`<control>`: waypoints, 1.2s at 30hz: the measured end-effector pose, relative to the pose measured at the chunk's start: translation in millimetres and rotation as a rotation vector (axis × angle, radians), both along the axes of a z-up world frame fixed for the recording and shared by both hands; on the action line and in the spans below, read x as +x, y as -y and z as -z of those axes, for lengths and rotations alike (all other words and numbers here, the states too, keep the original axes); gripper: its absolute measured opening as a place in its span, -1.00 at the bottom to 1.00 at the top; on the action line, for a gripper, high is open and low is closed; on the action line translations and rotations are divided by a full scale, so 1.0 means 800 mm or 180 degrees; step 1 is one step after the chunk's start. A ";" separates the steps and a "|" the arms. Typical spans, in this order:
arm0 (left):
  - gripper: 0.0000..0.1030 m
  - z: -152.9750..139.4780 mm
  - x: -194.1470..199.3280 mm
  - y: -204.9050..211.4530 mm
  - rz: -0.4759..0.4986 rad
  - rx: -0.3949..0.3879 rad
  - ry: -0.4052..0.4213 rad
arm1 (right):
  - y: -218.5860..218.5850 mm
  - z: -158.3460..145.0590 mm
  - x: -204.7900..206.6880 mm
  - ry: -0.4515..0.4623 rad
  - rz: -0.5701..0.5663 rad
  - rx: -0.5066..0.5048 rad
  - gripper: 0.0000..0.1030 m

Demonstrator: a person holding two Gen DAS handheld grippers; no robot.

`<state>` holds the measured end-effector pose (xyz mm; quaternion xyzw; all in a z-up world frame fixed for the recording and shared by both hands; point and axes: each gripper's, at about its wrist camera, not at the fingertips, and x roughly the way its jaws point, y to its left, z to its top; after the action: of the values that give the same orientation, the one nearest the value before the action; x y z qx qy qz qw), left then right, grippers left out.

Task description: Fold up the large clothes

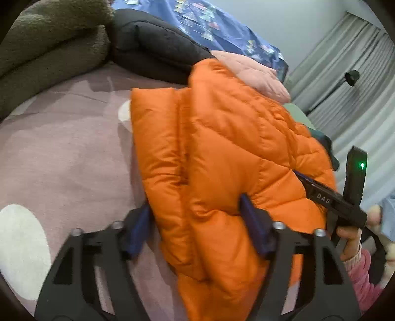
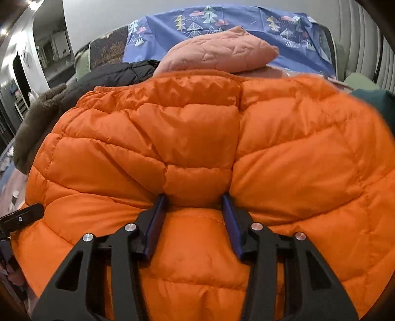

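While the mauve bedspread [image 1: 61, 148] with pale round patches takes up the widest ground in the left wrist view, the orange puffer jacket [image 1: 222, 153] lies on it as a thick quilted bundle, its layers doubled over one another, and it nearly fills the right wrist view [image 2: 197, 138]. Behind it along the far side sit a blue sheet printed with trees and clouds [image 2: 246, 22], a brown fleece blanket [image 1: 49, 44] heaped at the left, a black padded coat [image 1: 158, 47] beside that, and a folded pink quilted jacket [image 2: 222, 51] resting just past the orange one's far edge. Grey curtains [image 1: 358, 81] hang at the right of the left wrist view, with a black lamp [image 1: 351, 77] on a thin stem in front of them. The left gripper [image 1: 195, 217] has its blue-padded fingers spread wide apart, a thick fold of the orange jacket lying between them; whether the pads actually press into it cannot be told. The right gripper [image 2: 193, 210] likewise stands parted, with a rounded bulge of the jacket's quilting between its fingers, both pads against the fabric, though a firm grasp cannot be confirmed. In the left wrist view the right gripper's black body [image 1: 330, 197] reaches in over the jacket's near right edge, held by a hand [image 1: 350, 237] in a pink sleeve.
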<state>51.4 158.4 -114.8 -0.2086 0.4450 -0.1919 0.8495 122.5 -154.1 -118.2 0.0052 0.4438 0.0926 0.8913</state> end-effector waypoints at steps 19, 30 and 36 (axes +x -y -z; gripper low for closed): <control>0.32 0.006 0.006 0.000 0.0185 -0.0136 0.0050 | 0.003 0.030 0.126 -0.0034 0.0116 -0.0012 -0.10; -0.57 -0.098 -0.012 0.013 0.0353 -0.0343 0.0587 | 0.051 -0.046 0.052 0.0199 0.0208 0.0555 -0.08; -0.57 -0.147 -0.011 0.050 0.0563 -0.0099 0.0809 | 0.058 -0.031 -0.040 -0.0030 -0.0077 0.1011 -0.17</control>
<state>42.2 118.2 2.5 -0.1558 0.3475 -0.2977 0.8754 90.7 -200.4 -93.8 0.1412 0.4278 0.1723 0.8760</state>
